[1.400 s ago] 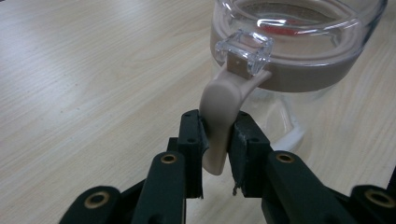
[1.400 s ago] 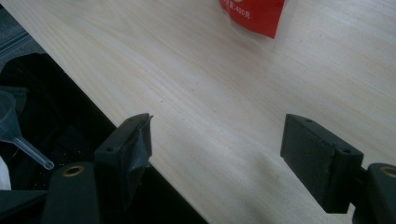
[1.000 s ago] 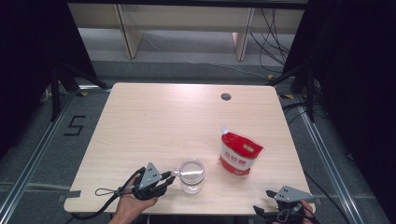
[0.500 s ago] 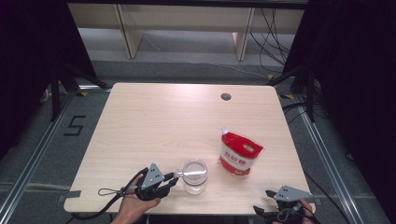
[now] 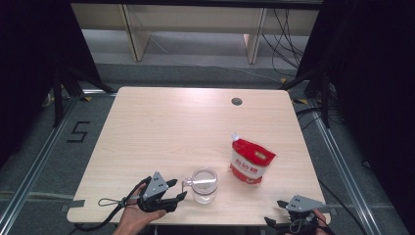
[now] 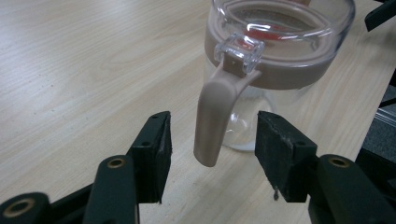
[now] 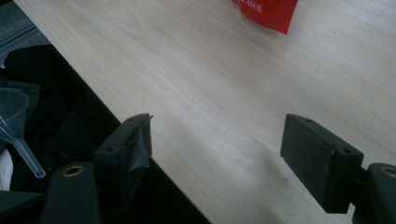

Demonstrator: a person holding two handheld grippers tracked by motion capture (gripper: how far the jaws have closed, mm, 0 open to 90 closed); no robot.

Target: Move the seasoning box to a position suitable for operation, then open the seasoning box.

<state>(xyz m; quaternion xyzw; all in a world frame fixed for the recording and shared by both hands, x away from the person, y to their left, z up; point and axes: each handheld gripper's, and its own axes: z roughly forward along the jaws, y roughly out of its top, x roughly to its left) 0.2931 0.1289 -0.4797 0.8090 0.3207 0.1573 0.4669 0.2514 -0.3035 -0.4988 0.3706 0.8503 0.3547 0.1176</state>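
The left gripper has just been opening, its jaws now apart either side of the clear glass jar's beige plastic handle, untouched between them, so backing away looks next; the right gripper waits wide open.

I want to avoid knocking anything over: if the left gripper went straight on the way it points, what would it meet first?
Most likely the jar's handle: it hangs between the open jaws of the left gripper, which have just been opening, with the clear jar right behind it. Depth is hard to judge.
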